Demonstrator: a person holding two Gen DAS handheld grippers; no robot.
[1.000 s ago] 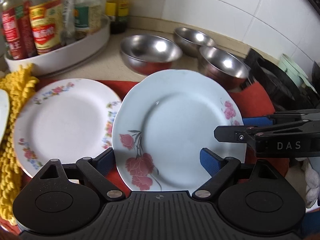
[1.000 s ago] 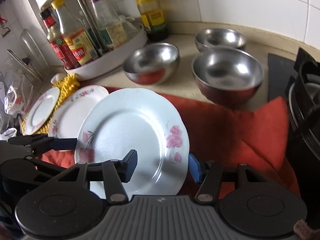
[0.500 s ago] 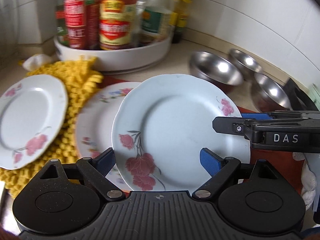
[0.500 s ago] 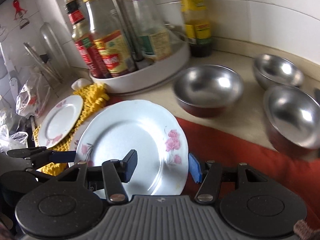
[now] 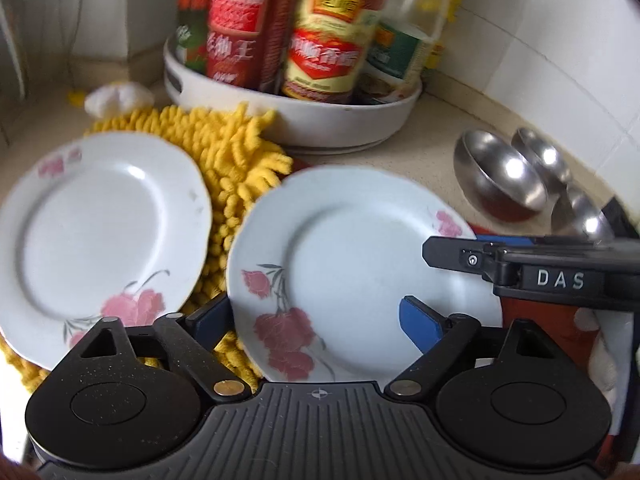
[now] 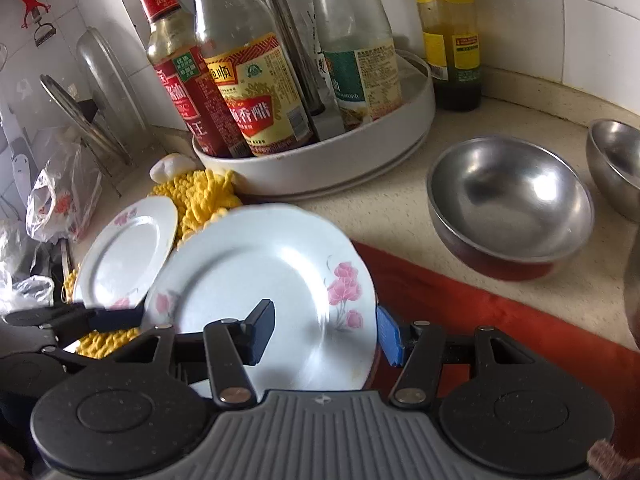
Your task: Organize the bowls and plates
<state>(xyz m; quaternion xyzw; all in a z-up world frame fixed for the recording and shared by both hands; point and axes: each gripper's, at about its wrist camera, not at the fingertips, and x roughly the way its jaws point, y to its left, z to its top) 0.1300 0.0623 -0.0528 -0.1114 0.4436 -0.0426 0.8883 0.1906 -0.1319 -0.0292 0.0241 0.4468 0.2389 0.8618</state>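
Left hand-held gripper [image 5: 316,322]: its blue-padded fingers stand on either side of the pale blue rose plate [image 5: 360,276], the left pad at the plate's rim and the right pad over its face; whether they clamp the plate cannot be told.
Right hand-held gripper [image 6: 326,332]: its fingers straddle the same plate's right edge, one dark pad over the face, the blue pad just outside the rim; a firm grip cannot be confirmed.
Pale blue rose plate: lifted and tilted between both grippers, above the yellow chenille mat [image 5: 228,160] and the near edge of the red cloth [image 6: 500,320].
White rose plate [image 5: 100,236]: lies flat on the yellow mat, just left of the held plate, and the two look apart.
Steel bowls: a large steel bowl [image 6: 510,208] sits on the desk [image 6: 392,208] to the right, with a second steel bowl [image 6: 616,164] behind it at the frame edge; from the left wrist a third shows beyond them.
Condiment tray [image 6: 332,164]: a round white tray near the tiled wall, holding sauce and vinegar bottles [image 6: 252,92].
Dark bottle [image 6: 452,40]: stands on the desk beside the tray.
Plastic bags [image 6: 60,196]: bunched at the far left.
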